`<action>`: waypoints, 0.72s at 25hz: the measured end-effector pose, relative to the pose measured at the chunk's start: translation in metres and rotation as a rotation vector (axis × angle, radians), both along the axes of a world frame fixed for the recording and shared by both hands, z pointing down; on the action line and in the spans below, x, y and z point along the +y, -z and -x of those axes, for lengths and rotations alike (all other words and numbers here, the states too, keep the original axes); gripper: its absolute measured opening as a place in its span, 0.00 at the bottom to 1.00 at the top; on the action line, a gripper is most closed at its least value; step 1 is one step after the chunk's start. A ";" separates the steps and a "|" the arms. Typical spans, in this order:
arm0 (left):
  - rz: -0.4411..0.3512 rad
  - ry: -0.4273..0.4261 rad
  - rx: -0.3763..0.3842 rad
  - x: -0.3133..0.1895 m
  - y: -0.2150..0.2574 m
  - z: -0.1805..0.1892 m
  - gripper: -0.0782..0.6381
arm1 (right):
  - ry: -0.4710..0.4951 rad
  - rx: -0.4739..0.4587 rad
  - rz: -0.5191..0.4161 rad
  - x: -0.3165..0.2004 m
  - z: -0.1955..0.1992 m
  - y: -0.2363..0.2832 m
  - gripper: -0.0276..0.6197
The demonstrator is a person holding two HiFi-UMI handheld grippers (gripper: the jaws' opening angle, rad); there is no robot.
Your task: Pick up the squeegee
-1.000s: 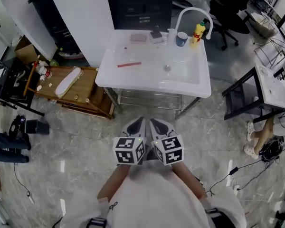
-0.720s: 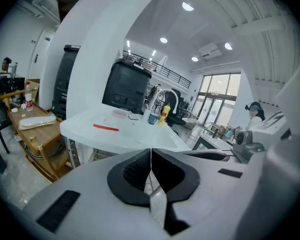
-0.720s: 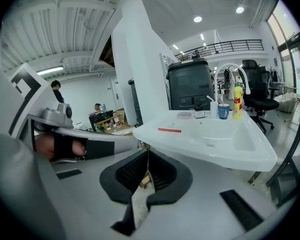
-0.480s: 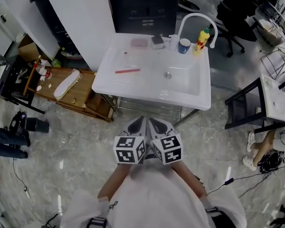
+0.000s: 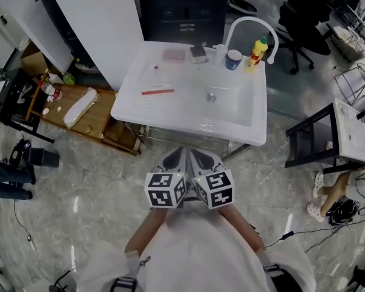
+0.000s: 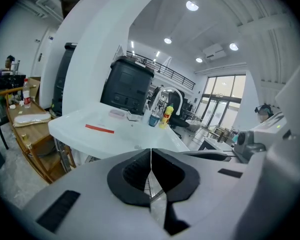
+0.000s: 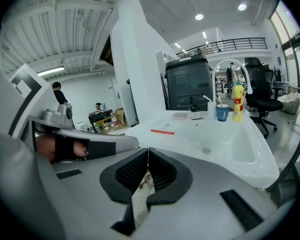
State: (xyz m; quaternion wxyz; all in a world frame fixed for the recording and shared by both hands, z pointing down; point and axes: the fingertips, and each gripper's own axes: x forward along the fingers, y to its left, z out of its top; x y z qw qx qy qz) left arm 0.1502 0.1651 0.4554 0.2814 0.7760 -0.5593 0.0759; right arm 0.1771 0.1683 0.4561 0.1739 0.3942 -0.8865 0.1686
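— Are the tools clenched?
— Yes. The left gripper and the right gripper each have their jaws pressed together on nothing.
— And the squeegee?
— The red squeegee lies flat on the white sink, at eleven o'clock from both grippers and well apart.
— Does any view add something?
— Only the right gripper view shows fingers at nine o'clock, on the left gripper. The head view shows just the marker cubes.

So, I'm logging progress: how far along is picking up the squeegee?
Done: nothing; the red squeegee lies untouched on the white sink. In hand: the left hand-held gripper and right hand-held gripper are both shut, empty, short of the sink. Left: reach it, open, grip, lift.
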 end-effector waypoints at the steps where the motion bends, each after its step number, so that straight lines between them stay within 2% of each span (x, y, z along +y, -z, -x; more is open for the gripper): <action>1: 0.001 0.002 0.000 0.000 -0.001 -0.002 0.15 | 0.000 0.000 -0.001 -0.001 -0.002 -0.001 0.08; 18: 0.005 0.028 -0.008 -0.006 -0.004 -0.004 0.15 | 0.024 0.000 0.028 -0.005 -0.007 -0.011 0.09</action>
